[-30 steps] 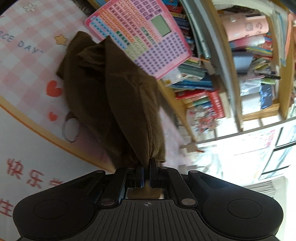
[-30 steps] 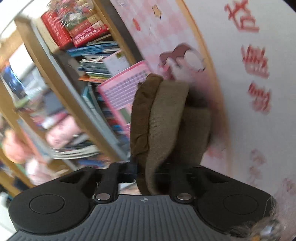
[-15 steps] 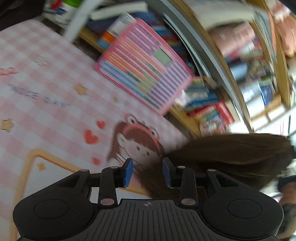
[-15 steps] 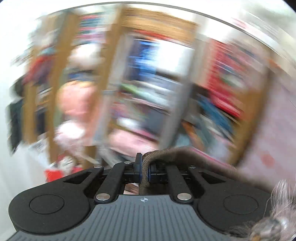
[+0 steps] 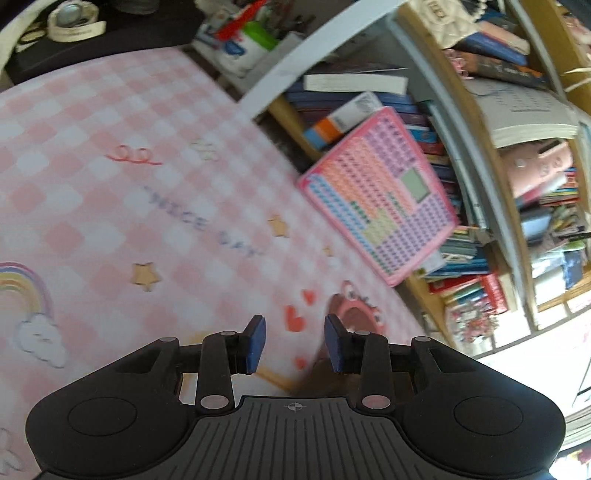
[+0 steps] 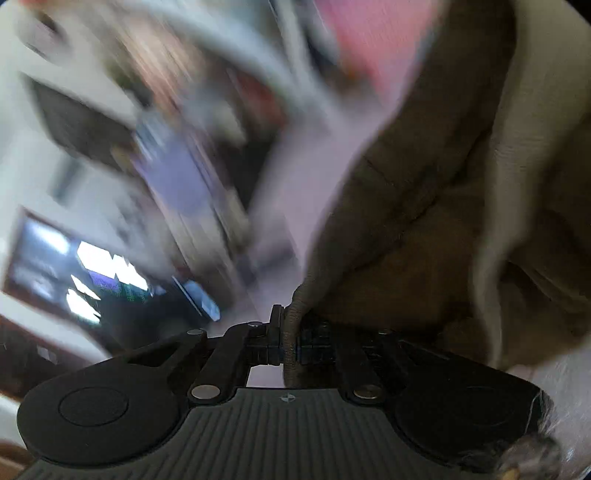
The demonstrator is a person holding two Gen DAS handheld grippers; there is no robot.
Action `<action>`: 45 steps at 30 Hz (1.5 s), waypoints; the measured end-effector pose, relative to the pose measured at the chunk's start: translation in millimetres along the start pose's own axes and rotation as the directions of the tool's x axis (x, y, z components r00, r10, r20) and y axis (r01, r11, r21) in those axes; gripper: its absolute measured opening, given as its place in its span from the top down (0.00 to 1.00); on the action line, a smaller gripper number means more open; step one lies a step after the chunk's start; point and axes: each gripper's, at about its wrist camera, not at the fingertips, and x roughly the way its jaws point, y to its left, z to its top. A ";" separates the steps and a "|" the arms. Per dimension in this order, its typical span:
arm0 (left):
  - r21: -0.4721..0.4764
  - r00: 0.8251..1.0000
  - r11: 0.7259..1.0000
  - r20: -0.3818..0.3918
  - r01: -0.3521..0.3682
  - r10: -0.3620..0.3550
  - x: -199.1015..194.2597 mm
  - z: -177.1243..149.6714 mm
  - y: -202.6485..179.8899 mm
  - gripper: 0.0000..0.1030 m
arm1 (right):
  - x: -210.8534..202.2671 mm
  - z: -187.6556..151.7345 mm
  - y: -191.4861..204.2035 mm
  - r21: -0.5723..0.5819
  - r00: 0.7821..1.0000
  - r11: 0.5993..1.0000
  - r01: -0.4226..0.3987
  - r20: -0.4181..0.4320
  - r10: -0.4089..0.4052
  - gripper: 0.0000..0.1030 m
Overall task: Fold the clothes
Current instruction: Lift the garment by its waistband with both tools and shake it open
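My right gripper (image 6: pixel 290 334) is shut on the ribbed edge of a brown garment (image 6: pixel 443 192), which hangs up and to the right and fills the right side of the right wrist view. The background there is blurred by motion. My left gripper (image 5: pixel 294 345) is open and empty above a pink checked mat (image 5: pixel 110 184). A small brown patch of cloth (image 5: pixel 317 380) shows just under its right finger.
A pink chart board (image 5: pixel 380 199) leans against a bookshelf (image 5: pixel 480 147) full of books at the mat's far edge. A dark table (image 5: pixel 92 33) with small items stands at the top left. The mat carries stars, hearts and a rainbow print.
My left gripper let go of the brown garment, opened and swung over the mat. My right gripper, still shut on the garment, swung it fast away from the mat.
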 end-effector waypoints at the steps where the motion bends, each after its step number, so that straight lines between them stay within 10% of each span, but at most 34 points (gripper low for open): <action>1: 0.003 1.000 1.000 -0.003 -0.007 0.007 -1.7 1.3 4.1 0.66 | 20.3 -10.9 -4.2 0.026 0.999 1.000 0.000 -0.055 0.001 0.95; 16: 0.179 0.987 0.980 -0.149 0.084 -0.058 22.7 17.7 -11.8 0.66 | 45.8 -41.9 7.9 0.114 0.999 0.993 0.034 0.027 -0.037 0.85; 24: 0.442 0.937 0.863 -0.336 0.244 -0.093 48.9 3.6 -44.5 0.66 | 23.2 -83.5 1.3 0.245 0.967 0.965 0.095 0.209 -0.149 0.71; 33: 0.615 0.883 0.687 -0.462 0.388 -0.085 63.1 -14.7 -59.5 0.66 | 19.8 -145.2 27.7 0.433 0.841 0.888 0.153 0.415 -0.348 0.69; 41: 0.765 0.906 0.533 -0.423 0.361 -0.005 103.5 -20.3 -91.5 0.66 | 13.1 -169.1 47.4 0.504 0.716 0.840 0.199 0.511 -0.476 0.69; 45: 0.789 0.889 0.490 -0.454 0.371 0.058 129.3 -33.2 -103.0 0.66 | 9.6 -177.5 53.0 0.527 0.662 0.825 0.203 0.547 -0.512 0.65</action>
